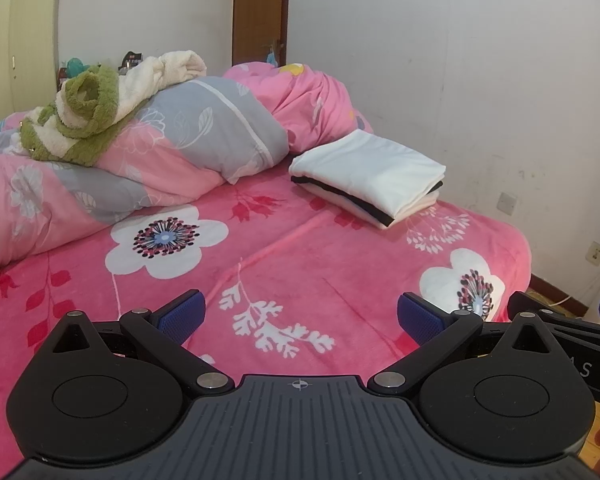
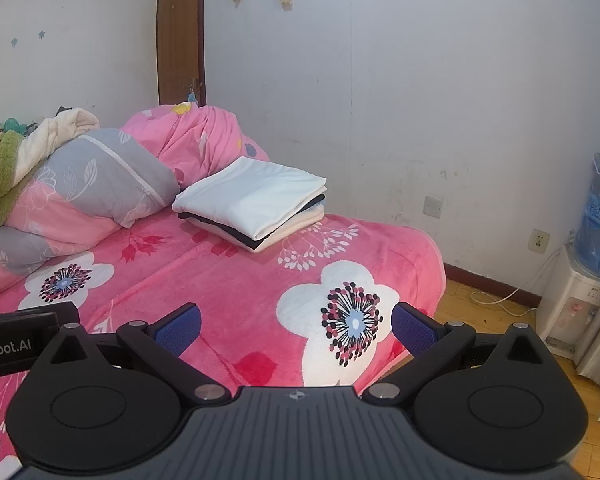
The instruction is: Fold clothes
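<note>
- The left hand-held gripper (image 1: 300,314), black with blue ribbed pads, hangs nearest, its jaws spread wide and holding nothing; it floats above the bed rather than resting on it, seemingly at ease
- The right hand-held gripper (image 2: 296,326) sits just beside it near the bed's corner, likewise spread and empty; part of its frame shows at the right edge of the left wrist view
- Under both lies the pink plush bedspread with large white flowers (image 1: 284,248), bare here; a flat working surface for folding, I judge, with no loose garment on it
- Farther on, near the wall, rests the neat stack of folded clothes (image 2: 256,200), white on top, a black layer and cream ones below; set aside, probably to keep the middle free
- Beyond, the bunched pink-and-grey floral quilt (image 1: 188,136) is pushed back; a fluffy green-and-cream garment (image 1: 96,112) lies crumpled on it, unfolded, perhaps the next piece; that is a guess
</note>
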`<state>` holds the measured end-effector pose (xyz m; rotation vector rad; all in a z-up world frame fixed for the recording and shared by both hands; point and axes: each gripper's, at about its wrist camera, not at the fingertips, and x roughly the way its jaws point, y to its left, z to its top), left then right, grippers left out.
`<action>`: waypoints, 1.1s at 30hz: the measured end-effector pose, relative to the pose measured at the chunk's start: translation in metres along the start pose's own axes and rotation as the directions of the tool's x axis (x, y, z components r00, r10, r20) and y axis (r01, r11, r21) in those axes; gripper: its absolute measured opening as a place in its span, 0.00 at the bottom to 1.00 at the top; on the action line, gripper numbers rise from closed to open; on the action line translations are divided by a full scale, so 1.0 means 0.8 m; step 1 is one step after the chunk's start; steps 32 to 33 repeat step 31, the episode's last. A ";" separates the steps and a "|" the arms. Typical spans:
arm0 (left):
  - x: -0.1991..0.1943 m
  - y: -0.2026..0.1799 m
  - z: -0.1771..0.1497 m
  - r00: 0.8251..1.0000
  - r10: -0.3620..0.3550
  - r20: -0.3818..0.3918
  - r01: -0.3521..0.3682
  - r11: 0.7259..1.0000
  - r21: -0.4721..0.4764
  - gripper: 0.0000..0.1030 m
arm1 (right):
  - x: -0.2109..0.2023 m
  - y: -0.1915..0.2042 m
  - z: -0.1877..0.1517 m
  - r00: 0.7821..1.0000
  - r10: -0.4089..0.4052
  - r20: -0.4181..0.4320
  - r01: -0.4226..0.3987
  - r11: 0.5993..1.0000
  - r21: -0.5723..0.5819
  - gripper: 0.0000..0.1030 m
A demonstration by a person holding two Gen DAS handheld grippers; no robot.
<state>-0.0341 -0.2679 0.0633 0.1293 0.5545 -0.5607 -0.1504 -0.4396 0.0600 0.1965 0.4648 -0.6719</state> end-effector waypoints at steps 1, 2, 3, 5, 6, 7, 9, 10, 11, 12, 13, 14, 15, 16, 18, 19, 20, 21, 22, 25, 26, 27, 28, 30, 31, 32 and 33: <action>0.000 0.000 0.000 1.000 0.000 0.000 0.000 1.000 0.000 1.00 | 0.000 0.000 0.000 1.000 0.000 0.000 0.000 1.000 0.000 1.00; 0.000 0.000 0.000 1.000 0.001 0.000 -0.001 1.000 0.000 1.00 | 0.000 0.000 0.000 1.000 0.001 0.000 -0.001 1.000 0.000 1.00; 0.000 0.000 0.000 1.000 0.001 0.000 -0.001 1.000 0.001 1.00 | 0.000 0.000 0.000 1.000 0.001 0.000 -0.001 1.000 0.001 1.00; 0.000 0.000 0.000 1.000 0.002 0.000 -0.002 1.000 0.001 1.00 | 0.000 0.000 0.000 1.000 0.002 -0.001 -0.002 1.000 0.001 1.00; 0.000 0.000 0.000 1.000 0.002 0.000 -0.002 1.000 0.001 1.00 | 0.001 0.000 -0.001 1.000 0.001 -0.001 -0.001 1.000 0.001 1.00; 0.000 0.000 0.000 1.000 0.002 0.000 -0.002 1.000 0.001 1.00 | 0.001 0.000 -0.001 1.000 0.001 -0.001 -0.001 1.000 0.001 1.00; 0.000 0.000 0.000 1.000 0.003 0.001 -0.003 1.000 0.001 1.00 | 0.000 0.000 -0.001 1.000 0.002 -0.002 -0.002 1.000 0.002 1.00; 0.000 0.000 0.000 1.000 0.003 0.001 -0.003 1.000 0.001 1.00 | 0.000 0.000 -0.001 1.000 0.002 -0.002 -0.002 1.000 0.002 1.00; 0.000 0.000 0.000 1.000 0.004 0.001 -0.004 1.000 0.001 1.00 | 0.000 0.000 -0.001 1.000 0.002 -0.003 -0.002 1.000 0.002 1.00; 0.000 0.000 0.000 1.000 0.004 0.001 -0.004 1.000 0.001 1.00 | 0.000 0.000 -0.001 1.000 0.001 -0.003 -0.001 1.000 0.002 1.00; 0.000 0.000 0.000 1.000 0.004 0.001 -0.004 1.000 0.001 1.00 | 0.000 0.000 -0.001 1.000 0.001 -0.003 -0.001 1.000 0.002 1.00; 0.000 0.000 0.000 1.000 0.005 0.001 -0.005 1.000 0.001 1.00 | 0.001 0.000 -0.001 1.000 0.001 -0.003 -0.001 1.000 0.002 1.00; 0.000 0.000 0.000 1.000 0.005 0.002 -0.005 1.000 0.001 1.00 | 0.001 0.000 -0.001 1.000 0.001 -0.003 -0.001 1.000 0.002 1.00; 0.000 0.000 0.000 1.000 0.006 0.002 -0.006 1.000 0.001 1.00 | 0.001 0.000 -0.001 1.000 0.001 -0.003 -0.001 1.000 0.002 1.00; -0.001 0.001 0.000 1.000 0.006 0.002 -0.006 1.000 0.002 1.00 | 0.001 0.000 0.000 1.000 0.002 -0.002 -0.002 1.000 0.001 1.00; -0.001 0.001 0.000 1.000 0.006 0.003 -0.006 1.000 0.003 1.00 | 0.001 0.000 0.000 1.000 0.001 -0.002 -0.001 1.000 0.001 1.00; -0.001 0.001 0.000 1.000 0.007 0.003 -0.007 1.000 0.003 1.00 | 0.001 0.000 0.000 1.000 0.002 -0.003 -0.002 1.000 0.001 1.00; 0.000 0.001 0.000 1.000 0.008 0.003 -0.008 1.000 0.003 1.00 | 0.001 0.000 0.000 1.000 0.002 -0.003 -0.002 1.000 0.002 1.00; 0.000 0.000 0.001 1.000 0.008 0.003 -0.008 1.000 0.003 1.00 | 0.001 0.000 0.000 1.000 0.002 -0.003 -0.002 1.000 0.001 1.00; 0.000 0.000 0.002 1.000 0.009 0.003 -0.009 1.000 0.003 1.00 | 0.001 0.001 0.000 1.000 0.002 -0.002 -0.002 1.000 0.000 1.00; 0.000 0.000 0.002 1.000 0.009 0.004 -0.009 1.000 0.003 1.00 | 0.001 0.002 0.000 1.000 0.002 -0.002 -0.002 1.000 -0.001 1.00; 0.000 0.000 0.002 1.000 0.009 0.004 -0.009 1.000 0.003 1.00 | 0.001 0.002 0.000 1.000 0.002 -0.001 -0.002 1.000 -0.001 1.00; -0.001 0.000 0.002 1.000 0.008 0.005 -0.008 1.000 0.004 1.00 | 0.001 0.002 0.000 1.000 0.002 -0.001 -0.002 1.000 -0.001 1.00; 0.000 0.000 0.002 1.000 0.009 0.005 -0.009 1.000 0.004 1.00 | 0.001 0.002 0.000 1.000 0.001 -0.002 -0.001 1.000 0.000 1.00; 0.000 0.000 0.002 1.000 0.009 0.004 -0.009 1.000 0.004 1.00 | 0.002 0.002 0.000 1.000 0.001 -0.002 -0.001 1.000 0.001 1.00; 0.000 0.000 0.002 1.000 0.009 0.004 -0.009 1.000 0.004 1.00 | 0.002 0.002 0.000 1.000 0.001 -0.002 -0.001 1.000 0.001 1.00; 0.000 0.000 0.002 1.000 0.009 0.004 -0.009 1.000 0.004 1.00 | 0.002 0.002 0.000 1.000 0.001 -0.002 -0.001 1.000 0.001 1.00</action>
